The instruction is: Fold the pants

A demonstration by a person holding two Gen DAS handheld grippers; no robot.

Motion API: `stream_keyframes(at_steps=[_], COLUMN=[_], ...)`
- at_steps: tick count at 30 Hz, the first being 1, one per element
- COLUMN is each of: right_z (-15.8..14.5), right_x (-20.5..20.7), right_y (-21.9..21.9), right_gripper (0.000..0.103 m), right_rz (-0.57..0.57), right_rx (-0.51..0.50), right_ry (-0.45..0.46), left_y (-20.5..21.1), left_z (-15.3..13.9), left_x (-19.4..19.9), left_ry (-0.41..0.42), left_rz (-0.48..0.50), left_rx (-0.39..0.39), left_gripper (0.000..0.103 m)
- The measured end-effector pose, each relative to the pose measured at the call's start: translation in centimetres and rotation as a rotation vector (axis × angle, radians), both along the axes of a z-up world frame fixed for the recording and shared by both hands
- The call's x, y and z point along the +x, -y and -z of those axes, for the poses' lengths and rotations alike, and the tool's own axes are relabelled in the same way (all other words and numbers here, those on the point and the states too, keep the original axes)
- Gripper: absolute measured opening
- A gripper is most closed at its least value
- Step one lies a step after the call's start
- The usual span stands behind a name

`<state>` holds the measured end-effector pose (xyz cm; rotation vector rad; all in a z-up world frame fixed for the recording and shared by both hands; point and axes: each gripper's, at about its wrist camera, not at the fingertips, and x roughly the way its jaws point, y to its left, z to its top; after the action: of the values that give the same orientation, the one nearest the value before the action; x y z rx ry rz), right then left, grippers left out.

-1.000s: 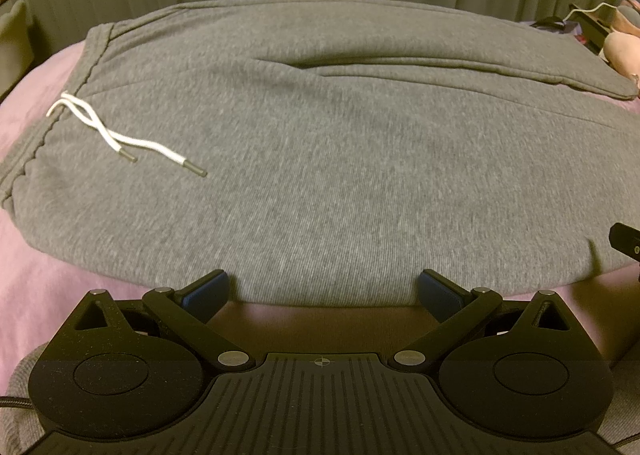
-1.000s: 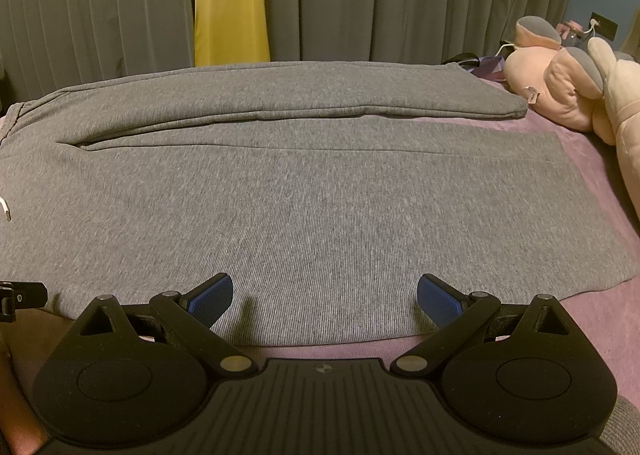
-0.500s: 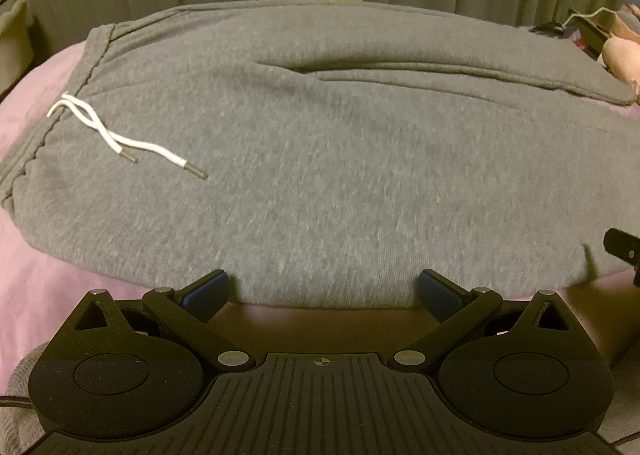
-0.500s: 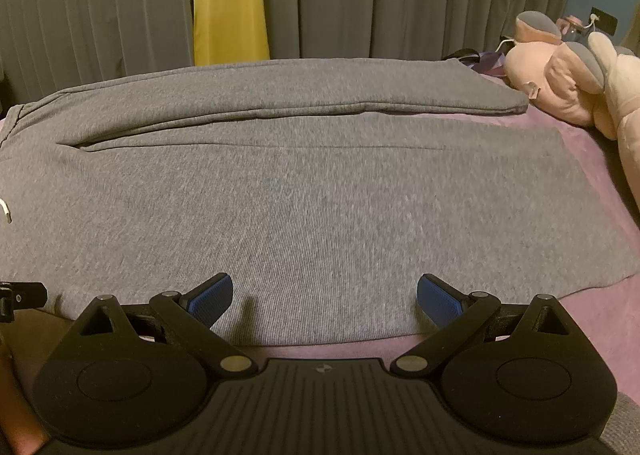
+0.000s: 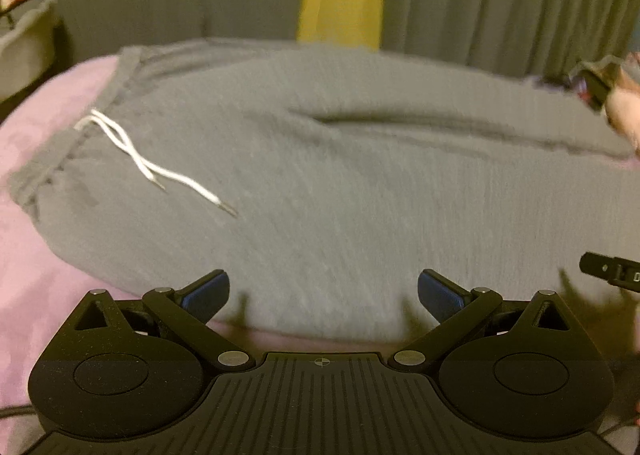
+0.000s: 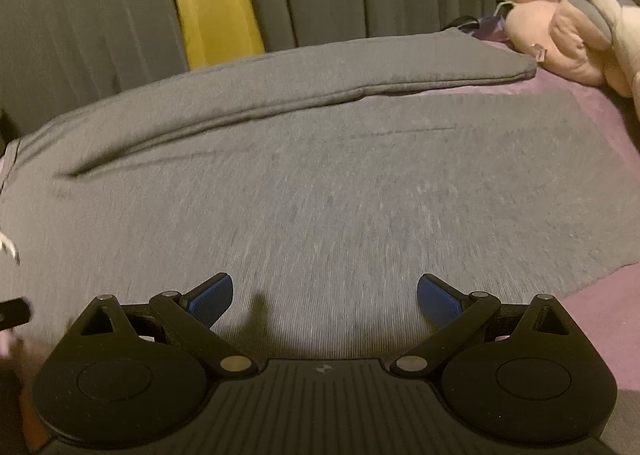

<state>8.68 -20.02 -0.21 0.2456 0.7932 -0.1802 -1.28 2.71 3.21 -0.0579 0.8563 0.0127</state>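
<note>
**Pants flat on the bed, both claws wide at the near edge**

The pants (image 5: 360, 195) lie spread flat on the pink bed (image 5: 36, 159), grey sweatpants with the waistband to your left and the leg ends to your right. One leg runs along the near side, the other along the far side by the curtains (image 6: 80, 35), and a seam-like crease divides them. The white drawstring (image 5: 152, 163) lies loose on the fabric near the waist.

Your left claw (image 5: 323, 297) is spread wide and holds nothing; it sits just at the near hem of the waist half, with the fabric edge passing between its blue pads (image 5: 206, 295). Your right claw (image 6: 325, 298) is equally wide and empty, and it hangs over the cloth of the near leg, a little past the edge. Its tip also shows at the right margin of the left view.

The likely step is a lengthwise fold, near leg over far leg. To do it well, pinch only the near edge, taking both layers of cloth, and keep the two claws level so the fold runs straight. Both views are blurred with motion, so steady yourself before closing. Mind the plush toy (image 6: 560, 43) beyond the leg ends.
</note>
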Motion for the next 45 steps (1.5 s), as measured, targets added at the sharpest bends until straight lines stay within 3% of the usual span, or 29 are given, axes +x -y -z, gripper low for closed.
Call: stream_keyframes(at_steps=[2, 6, 8, 11, 15, 17, 21, 24, 27, 28, 29, 31, 36, 38, 40, 45], right_z=[0.3, 2.1, 2.4, 2.8, 3.0, 3.0, 1.9, 0.1, -2.1, -2.8, -3.2, -3.8, -3.3, -2.7, -2.0, 0.0], right_x=[1.0, 3.5, 3.9, 4.5, 5.7, 6.1, 7.3, 9.8, 15.7, 17.9, 20.0, 24.9, 35.0, 38.0, 40.1, 43.7], right_y=[1.0, 3.4, 4.0, 3.8, 2.1, 2.0, 3.4, 6.0, 9.1, 9.9, 10.5, 11.5, 13.9, 14.9, 15.5, 14.7], right_gripper=[0.099, 0.099, 0.099, 0.099, 0.099, 0.099, 0.099, 0.098, 0.085, 0.069, 0.061, 0.034, 0.033, 0.042, 0.068, 0.069], right_rz=[0.029, 0.082, 0.119, 0.124, 0.083, 0.075, 0.036, 0.048, 0.1, 0.106, 0.101, 0.128, 0.261, 0.325, 0.367, 0.425], right_rx=[0.033, 0.137, 0.162, 0.139, -0.001, -0.026, -0.034, 0.059, 0.16, 0.192, 0.214, 0.216, 0.267, 0.304, 0.316, 0.212], right_ry=[-0.005, -0.106, -0.095, -0.114, -0.174, -0.184, -0.189, -0.133, -0.059, -0.032, -0.016, -0.021, -0.042, -0.052, -0.055, -0.111], left_y=[-1.2, -3.5, -4.2, -4.9, -4.7, -4.2, -4.4, -6.2, -7.2, -7.1, -6.8, -6.1, -3.9, -3.3, -3.1, -3.4], left_z=[-1.1, -3.2, -3.8, -3.9, -2.7, -2.0, 1.4, 2.9, 3.1, 3.2, 3.3, 3.8, 5.1, 5.7, 6.2, 6.8], left_x=[-0.4, -0.1, 1.0, 3.9, 8.1, 9.8, 11.3, 12.1, 12.3, 12.2, 12.2, 12.5, 13.5, 13.9, 13.9, 13.8], left_ry=[0.065, 0.203, 0.234, 0.221, 0.191, 0.195, 0.206, 0.153, 0.169, 0.198, 0.216, 0.212, 0.146, 0.137, 0.145, 0.166], left_rz=[-0.055, -0.171, -0.217, -0.276, -0.354, -0.384, -0.423, -0.475, -0.538, -0.54, -0.538, -0.513, -0.404, -0.381, -0.379, -0.403], left_rx=[0.0, 0.018, 0.028, -0.025, -0.104, -0.091, 0.026, 0.014, 0.008, 0.037, 0.064, 0.103, 0.151, 0.18, 0.186, 0.14], left_gripper=[0.103, 0.103, 0.103, 0.103, 0.103, 0.103, 0.103, 0.103, 0.103, 0.103, 0.103, 0.103, 0.103, 0.103, 0.103, 0.103])
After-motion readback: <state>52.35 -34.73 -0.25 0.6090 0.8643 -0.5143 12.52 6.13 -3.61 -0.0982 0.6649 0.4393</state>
